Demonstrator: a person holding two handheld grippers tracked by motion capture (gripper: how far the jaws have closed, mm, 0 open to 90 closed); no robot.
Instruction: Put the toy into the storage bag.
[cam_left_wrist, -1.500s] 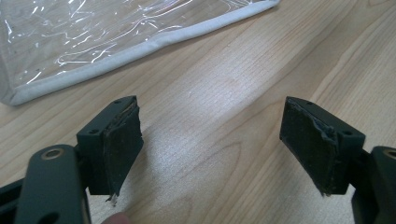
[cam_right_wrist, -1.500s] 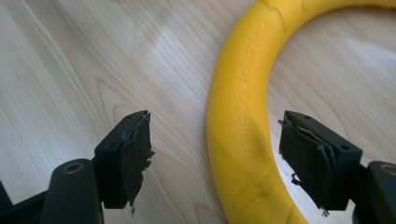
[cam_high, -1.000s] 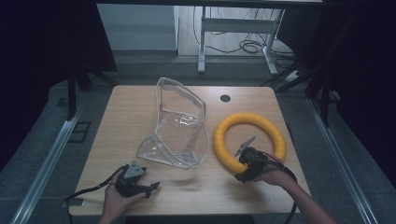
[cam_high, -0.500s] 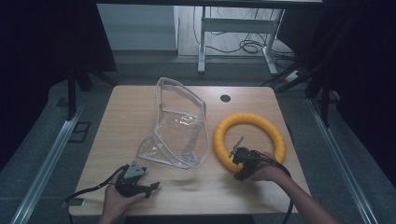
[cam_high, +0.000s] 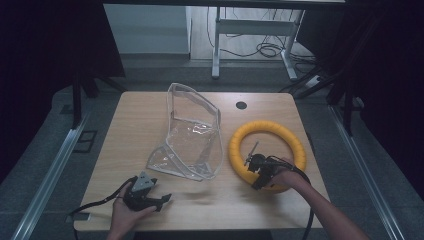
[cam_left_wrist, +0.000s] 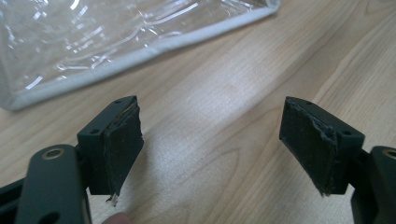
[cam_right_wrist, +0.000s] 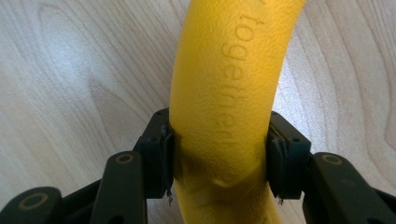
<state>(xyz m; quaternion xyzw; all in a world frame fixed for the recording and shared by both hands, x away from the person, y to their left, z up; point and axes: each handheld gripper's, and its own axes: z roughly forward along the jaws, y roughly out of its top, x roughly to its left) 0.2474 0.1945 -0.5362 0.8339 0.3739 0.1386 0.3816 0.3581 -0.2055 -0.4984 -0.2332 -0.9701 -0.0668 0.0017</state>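
On the wooden table in front of you, the biggest thing is the clear plastic pouch, which lies near the middle with one end standing up toward the far edge and its pale-edged flap spread flat toward you. To its right, well apart from it, lies the yellow foam ring, flat on the wood on your right side of the table; a small dark round hole sits in the tabletop just beyond it.

Your right gripper is at the ring's near-left arc. In the right gripper view its jaws are clamped on the yellow tube from both sides, the pads pressing in so that the foam dents and creases between them; raised lettering reading "together" runs along the tube's surface.

Your left gripper rests low at the near-left of the table, held in your left hand, with its cable trailing off to the left. In the left gripper view its jaws stand wide apart with bare wood between them, holding nothing, and the pouch's pale edge lies just ahead of them without touching.
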